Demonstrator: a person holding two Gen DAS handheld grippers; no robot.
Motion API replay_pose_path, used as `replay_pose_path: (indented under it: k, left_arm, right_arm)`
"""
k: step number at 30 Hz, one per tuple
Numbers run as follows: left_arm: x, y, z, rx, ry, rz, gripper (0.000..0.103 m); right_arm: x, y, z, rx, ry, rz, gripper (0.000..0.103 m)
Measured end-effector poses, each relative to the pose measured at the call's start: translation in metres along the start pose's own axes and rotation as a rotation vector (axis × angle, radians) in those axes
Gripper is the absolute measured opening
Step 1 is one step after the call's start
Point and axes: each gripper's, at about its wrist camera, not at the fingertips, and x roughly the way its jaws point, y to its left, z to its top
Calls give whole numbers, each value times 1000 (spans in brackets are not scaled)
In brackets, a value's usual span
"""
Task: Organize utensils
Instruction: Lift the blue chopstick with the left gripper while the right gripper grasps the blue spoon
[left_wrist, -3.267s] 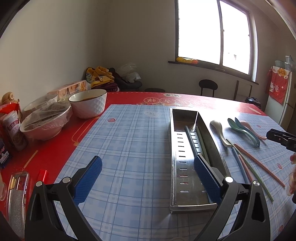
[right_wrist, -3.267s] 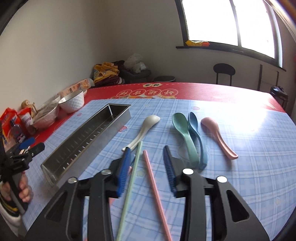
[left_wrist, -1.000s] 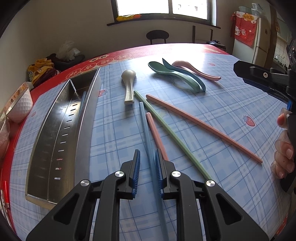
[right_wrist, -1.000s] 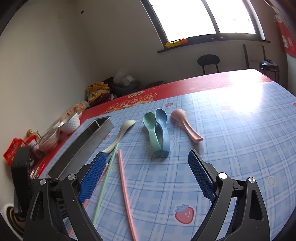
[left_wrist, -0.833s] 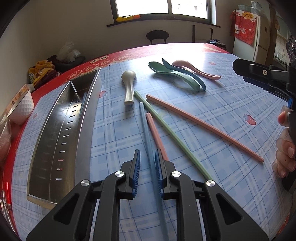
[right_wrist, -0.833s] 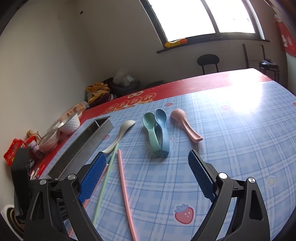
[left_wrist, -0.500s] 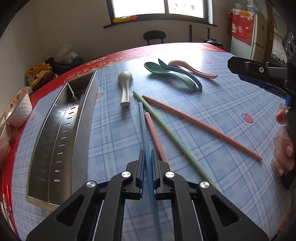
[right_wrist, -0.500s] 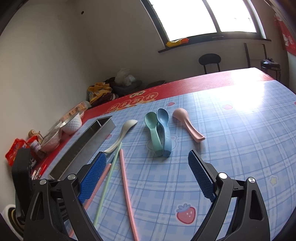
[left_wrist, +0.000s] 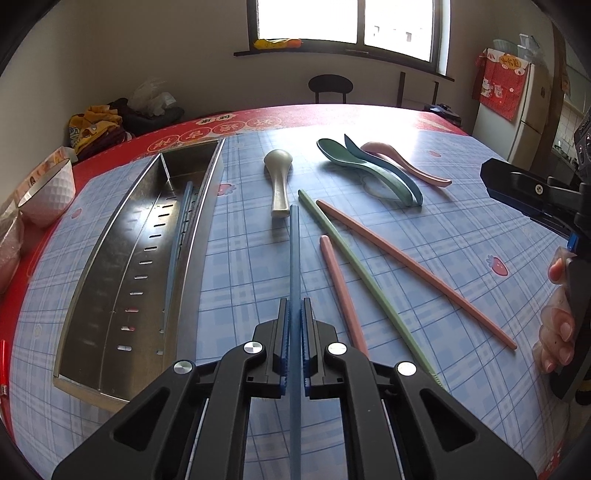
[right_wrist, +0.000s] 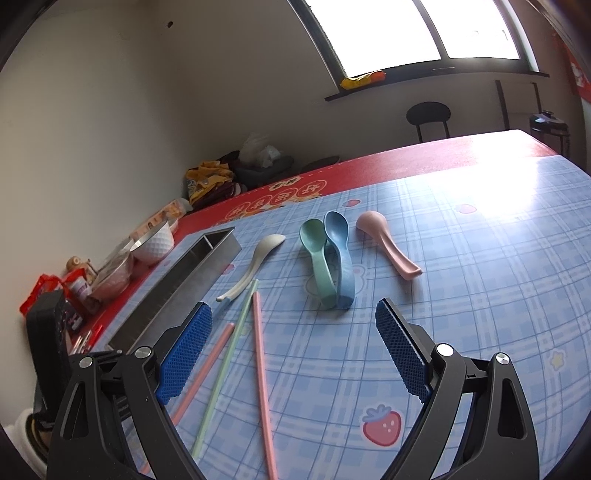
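My left gripper (left_wrist: 294, 314) is shut on a blue chopstick (left_wrist: 294, 251), which runs straight ahead between the pads over the checked cloth. A second blue chopstick (left_wrist: 177, 240) lies inside the long metal tray (left_wrist: 110, 295) to the left. A green chopstick (left_wrist: 369, 280) and two pink chopsticks (left_wrist: 413, 269) lie to the right. Farther back are a cream spoon (left_wrist: 279, 177), a green spoon (left_wrist: 343, 158), a blue spoon (left_wrist: 391, 173) and a pink spoon (left_wrist: 406, 166). My right gripper (right_wrist: 292, 306) hangs open above the loose chopsticks, with nothing between its fingers.
White bowls (left_wrist: 48, 192) and food packets (right_wrist: 48, 291) stand on the red table edge left of the tray. A person's hand (left_wrist: 557, 325) holds the right gripper at the right border of the left wrist view. A chair (left_wrist: 330, 86) stands beyond the table.
The left jaws have closed from a narrow gap onto the blue chopstick, and that view has tilted up slightly. The right gripper has stayed open and in place.
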Motion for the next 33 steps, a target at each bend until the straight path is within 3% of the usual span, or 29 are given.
replay_pose_path:
  k: [6,11,13,15,22,33]
  left_arm:
    - [-7,5,-1,-28,-33,-4,6]
    - [-14,10,-2,-53,-68,-9,6]
    - [-17,11,-2,-59,-83,-11,6]
    - [-20,12,-2,-66,-94,-16,6]
    - [-23,16,-4,-91,-108,-38,6]
    - [-24,21,-5,-113,-119,-61,6]
  right_arm:
    - [2,-5,1,22,2,17,85]
    - [13,-11,7,49,66,-30,72]
    - [21,-14,13,70,115,-61,61]
    - [31,-15,19,81,162,-75,55]
    - [78,-16,44,8,212,-206,30]
    - [127,-18,49,-15,300,-343,15]
